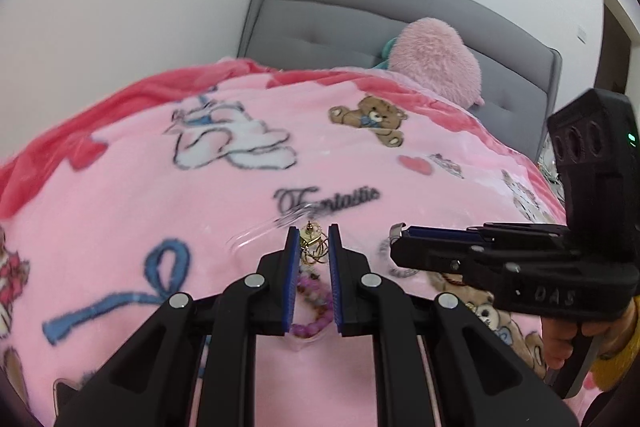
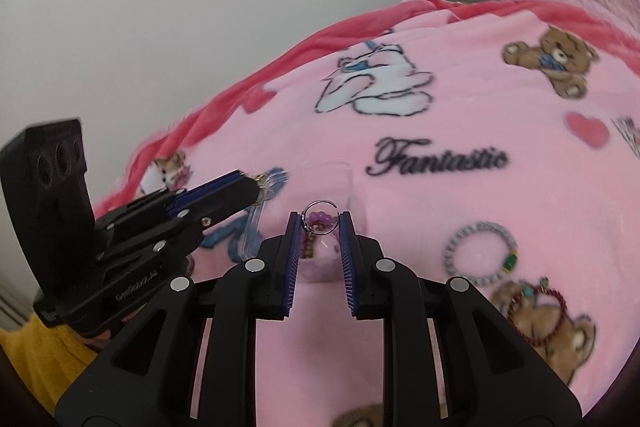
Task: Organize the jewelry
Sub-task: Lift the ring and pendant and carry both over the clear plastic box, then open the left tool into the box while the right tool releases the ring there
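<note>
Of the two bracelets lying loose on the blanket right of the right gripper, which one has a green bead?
The pale silvery beaded bracelet, the one farther up the blanket. The dark red bracelet below it lies on a printed bear.

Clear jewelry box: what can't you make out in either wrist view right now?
- Clear jewelry box: transparent; walls and compartments mostly lost against the pink blanket in both views.
- Purple bead bracelet: left gripper fingers cover its sides.
- Gold earring: too small, blurred.
- Silver ring in the right gripper: band detail unreadable.
</note>
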The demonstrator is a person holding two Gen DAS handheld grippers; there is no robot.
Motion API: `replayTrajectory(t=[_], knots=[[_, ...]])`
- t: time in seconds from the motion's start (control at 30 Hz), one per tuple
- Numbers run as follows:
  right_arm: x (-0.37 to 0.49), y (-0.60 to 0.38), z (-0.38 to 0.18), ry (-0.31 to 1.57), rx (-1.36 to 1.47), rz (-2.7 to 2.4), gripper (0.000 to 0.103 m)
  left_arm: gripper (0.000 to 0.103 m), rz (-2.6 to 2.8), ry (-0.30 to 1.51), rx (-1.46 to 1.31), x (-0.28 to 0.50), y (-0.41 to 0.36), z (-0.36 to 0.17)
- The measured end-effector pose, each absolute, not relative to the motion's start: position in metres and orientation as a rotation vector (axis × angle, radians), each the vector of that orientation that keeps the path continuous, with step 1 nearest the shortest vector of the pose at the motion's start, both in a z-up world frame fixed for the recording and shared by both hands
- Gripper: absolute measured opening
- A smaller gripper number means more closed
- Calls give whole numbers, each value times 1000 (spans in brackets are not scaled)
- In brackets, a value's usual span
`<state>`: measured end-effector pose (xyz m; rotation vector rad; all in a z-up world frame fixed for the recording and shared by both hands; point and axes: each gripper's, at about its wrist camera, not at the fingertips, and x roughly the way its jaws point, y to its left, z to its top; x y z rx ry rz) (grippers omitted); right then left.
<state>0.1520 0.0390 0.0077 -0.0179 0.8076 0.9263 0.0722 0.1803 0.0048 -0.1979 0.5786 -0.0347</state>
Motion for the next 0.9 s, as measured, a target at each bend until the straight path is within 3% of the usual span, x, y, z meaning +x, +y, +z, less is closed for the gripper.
replayTrajectory(t=[0.9], knots=[[157, 52, -11, 819, -60, 911, 20, 17, -7, 658, -249, 84, 198, -26]])
